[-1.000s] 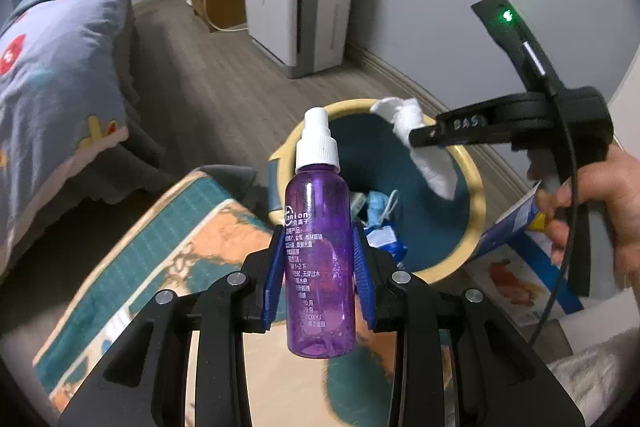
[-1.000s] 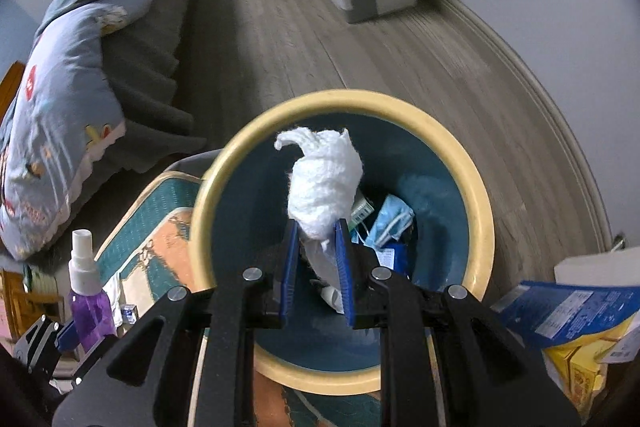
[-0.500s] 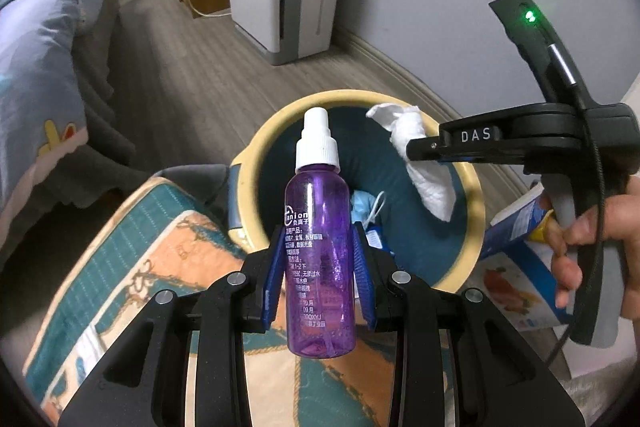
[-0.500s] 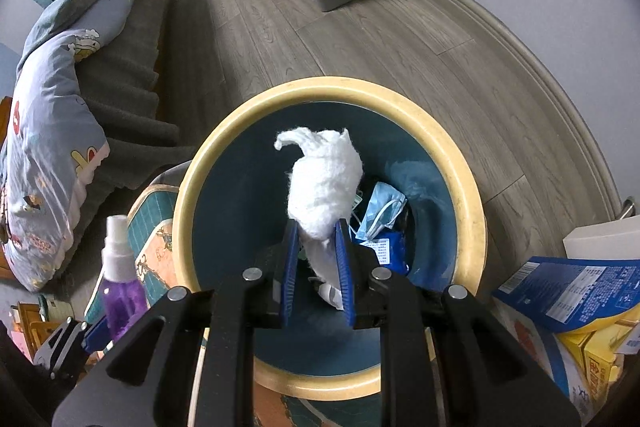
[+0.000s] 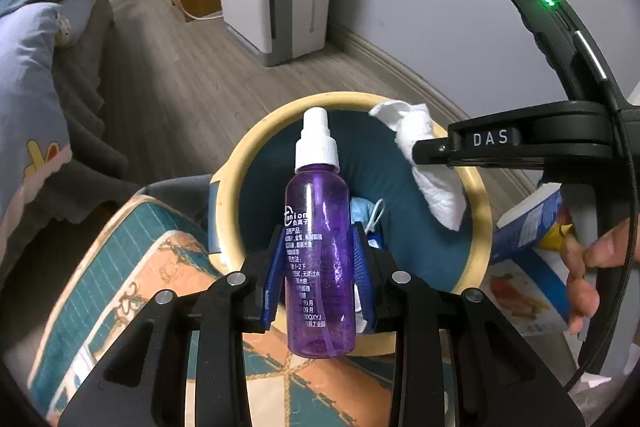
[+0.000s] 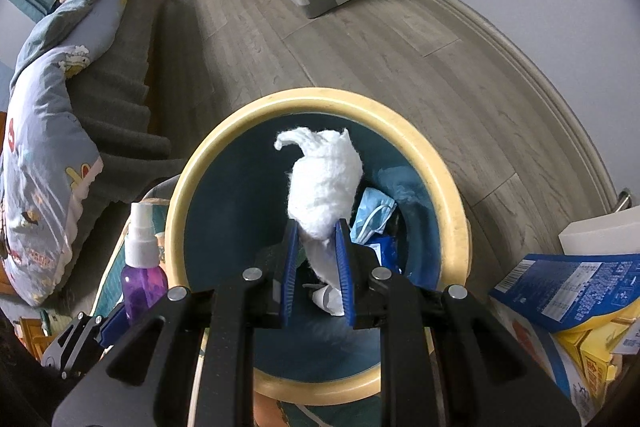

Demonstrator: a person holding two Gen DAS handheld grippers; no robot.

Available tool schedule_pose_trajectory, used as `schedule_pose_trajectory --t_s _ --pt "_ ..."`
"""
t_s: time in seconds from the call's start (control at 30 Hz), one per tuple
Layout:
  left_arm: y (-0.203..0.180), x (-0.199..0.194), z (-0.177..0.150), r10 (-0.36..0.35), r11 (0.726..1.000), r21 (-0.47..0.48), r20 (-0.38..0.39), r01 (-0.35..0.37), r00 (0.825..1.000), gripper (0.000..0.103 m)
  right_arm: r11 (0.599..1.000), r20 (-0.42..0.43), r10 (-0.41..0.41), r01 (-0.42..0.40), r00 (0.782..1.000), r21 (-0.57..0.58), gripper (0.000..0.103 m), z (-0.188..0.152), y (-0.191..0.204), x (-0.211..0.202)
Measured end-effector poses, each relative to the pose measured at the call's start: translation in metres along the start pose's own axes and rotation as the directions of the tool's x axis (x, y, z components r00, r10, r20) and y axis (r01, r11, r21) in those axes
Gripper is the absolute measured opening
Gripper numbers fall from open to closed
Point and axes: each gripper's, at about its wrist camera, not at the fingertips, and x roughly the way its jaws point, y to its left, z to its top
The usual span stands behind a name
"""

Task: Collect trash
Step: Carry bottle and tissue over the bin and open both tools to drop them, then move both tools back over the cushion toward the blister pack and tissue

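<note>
Because the bottle must drop into the bin and not onto the mat, in my left wrist view my left gripper (image 5: 318, 281) pinches the purple spray bottle (image 5: 320, 259) at its middle, blue pads pressed on both sides, cap pointing away over the near rim of the yellow-rimmed bin (image 5: 240, 155). Across the bin's far side my right gripper (image 5: 430, 149) reaches in level, the white tissue wad (image 5: 424, 163) hanging from it above the blue interior, so it should fall clear of the rim

Seen from my right wrist, the right gripper (image 6: 316, 261) nips the wad (image 6: 322, 191) by its lower end, pads close together, directly over the bin's (image 6: 320, 99) middle, where a face mask (image 6: 374, 211) and wrappers already lie; the bottle (image 6: 142, 267) waits just outside the left rim
</note>
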Motion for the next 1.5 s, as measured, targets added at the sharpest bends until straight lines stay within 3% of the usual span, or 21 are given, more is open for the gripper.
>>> schedule_pose_trajectory --t_s 0.17,0.27,0.4,0.5,0.6,0.93,1.33,1.5 --pt "0.004 0.0 -0.002 0.017 1.0 -0.008 0.002 -0.017 1.0 0.037 1.0 0.016 -0.006 0.006 1.0 0.013 0.02 0.002 -0.002 -0.003" --pt "0.009 -0.003 -0.004 0.028 0.999 -0.027 0.014 -0.028 1.0 0.052 1.0 0.02 -0.01 0.01 1.0 0.006 0.023 0.001 0.001 -0.004" --pt "0.017 -0.012 -0.006 0.055 0.997 -0.06 0.044 -0.053 0.998 0.08 1.0 0.023 -0.009 0.009 1.0 -0.012 0.051 -0.001 0.01 -0.005" --pt "0.024 -0.022 -0.012 0.068 0.995 -0.081 0.062 -0.063 0.996 0.087 1.0 0.041 0.0 0.001 0.999 -0.026 0.08 0.0 0.016 -0.01" --pt "0.035 -0.034 -0.022 0.107 0.99 -0.103 0.069 -0.1 0.992 0.09 0.999 0.055 0.016 -0.014 0.998 -0.028 0.093 0.0 0.022 -0.013" --pt "0.099 -0.095 -0.062 0.222 0.957 -0.21 0.09 -0.2 0.971 0.093 0.994 0.051 -0.001 0.007 0.999 -0.112 0.097 -0.005 0.051 -0.016" --pt "0.169 -0.15 -0.14 0.366 0.868 -0.376 0.044 -0.324 0.93 0.095 0.984 0.081 -0.006 0.02 0.997 -0.177 0.097 -0.015 0.081 -0.025" --pt "0.189 -0.149 -0.155 0.358 0.854 -0.415 0.029 -0.314 0.933 0.095 0.973 0.089 -0.01 0.03 0.996 -0.23 0.097 -0.024 0.102 -0.028"
